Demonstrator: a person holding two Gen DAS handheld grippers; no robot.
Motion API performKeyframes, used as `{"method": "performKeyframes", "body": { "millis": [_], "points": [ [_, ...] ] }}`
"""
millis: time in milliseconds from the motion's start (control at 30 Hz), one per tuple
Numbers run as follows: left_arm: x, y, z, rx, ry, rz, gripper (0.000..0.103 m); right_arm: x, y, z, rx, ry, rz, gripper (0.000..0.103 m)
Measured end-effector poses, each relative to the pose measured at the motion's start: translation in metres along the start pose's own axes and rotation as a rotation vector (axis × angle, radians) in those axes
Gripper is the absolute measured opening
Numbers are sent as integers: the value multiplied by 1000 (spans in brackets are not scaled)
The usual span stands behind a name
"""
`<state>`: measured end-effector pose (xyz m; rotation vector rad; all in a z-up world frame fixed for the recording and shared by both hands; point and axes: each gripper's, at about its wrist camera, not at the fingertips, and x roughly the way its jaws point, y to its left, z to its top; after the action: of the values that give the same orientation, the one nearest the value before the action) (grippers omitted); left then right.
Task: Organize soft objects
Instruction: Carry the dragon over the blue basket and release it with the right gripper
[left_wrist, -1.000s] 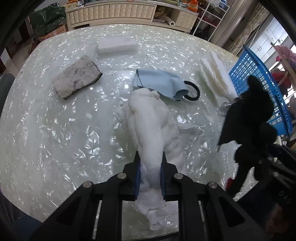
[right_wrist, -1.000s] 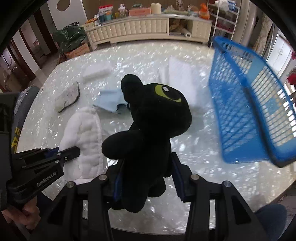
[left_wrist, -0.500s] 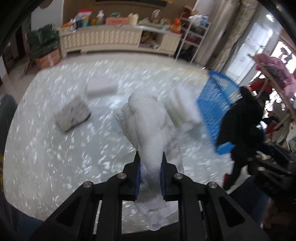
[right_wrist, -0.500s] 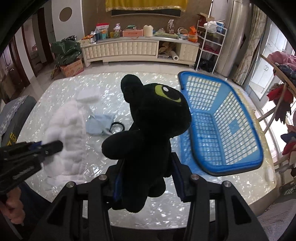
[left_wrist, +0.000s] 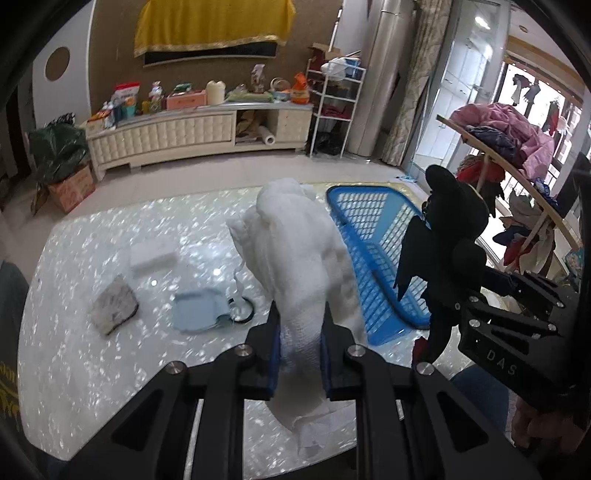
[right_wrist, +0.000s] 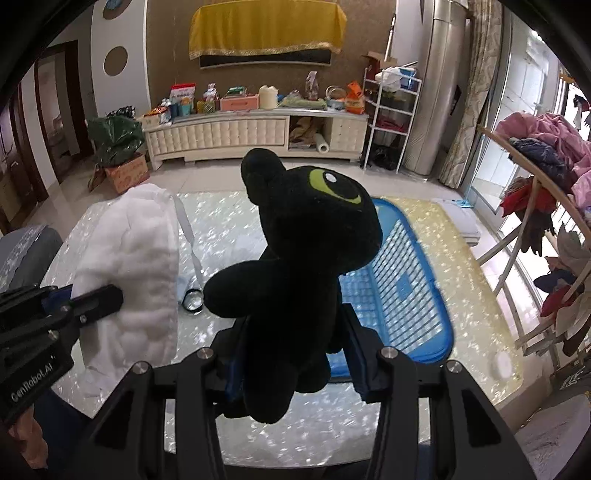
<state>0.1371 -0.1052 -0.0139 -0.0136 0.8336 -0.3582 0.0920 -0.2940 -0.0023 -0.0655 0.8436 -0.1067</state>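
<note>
Plush toy (right_wrist: 299, 280), black with a green eye, fills the centre of my right view: my right gripper (right_wrist: 291, 354) is clamped on its lower body, head and arm flopping forward above the jaws. In my left view, my left gripper (left_wrist: 298, 354) pinches the white towel (left_wrist: 299, 258) at its narrow end; the bulk stands up mid-frame and a loose tail hangs below the jaws at bottom centre. Both things are clear of the table (left_wrist: 92, 350).

I judge both to be light and limp. The toy is stuffed, so it gives under the pads but should not slip; the waist, where I have it, seems the best hold. The towel is looser, and I'd expect it to sag and drag an edge, so a bunched pinch suits it.

Below, at lower left of the left view, lie a blue cloth (left_wrist: 197, 310) with a black ring (left_wrist: 242, 314) touching it, a grey speckled sponge (left_wrist: 114, 308) further left, and a white foam block (left_wrist: 153, 253) beyond them, all still to sort, I think. The blue basket (left_wrist: 376, 258) sits right of centre, behind the towel; in the right view it lies beyond the toy, so lowering both in looks like the next step. A cabinet (left_wrist: 192, 136) stands along the far wall.
</note>
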Motion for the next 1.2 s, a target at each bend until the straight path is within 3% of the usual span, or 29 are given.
{"method": "performKeyframes", "body": {
  "millis": [267, 633, 800, 967, 1033, 1100, 1200],
  "points": [
    [12, -31, 24, 60, -42, 1, 15, 8, -26, 8, 27, -15, -53, 43],
    [49, -37, 29, 57, 16, 35, 15, 71, -33, 9, 0, 109, -57, 44],
    [67, -37, 32, 56, 48, 42, 15, 94, -36, 13, -9, 156, -75, 26],
    [83, -37, 31, 59, 80, 47, 15, 104, -38, 9, -5, 178, -57, 26],
    [86, -38, 29, 58, 92, 48, 15, 102, -40, 11, 13, 169, -48, 33],
    [89, -38, 29, 59, 97, 49, 15, 100, -43, 12, 20, 161, -46, 52],
    [88, -39, 29, 63, 97, 49, 15, 95, -47, 12, 29, 144, -57, 70]
  ]
}}
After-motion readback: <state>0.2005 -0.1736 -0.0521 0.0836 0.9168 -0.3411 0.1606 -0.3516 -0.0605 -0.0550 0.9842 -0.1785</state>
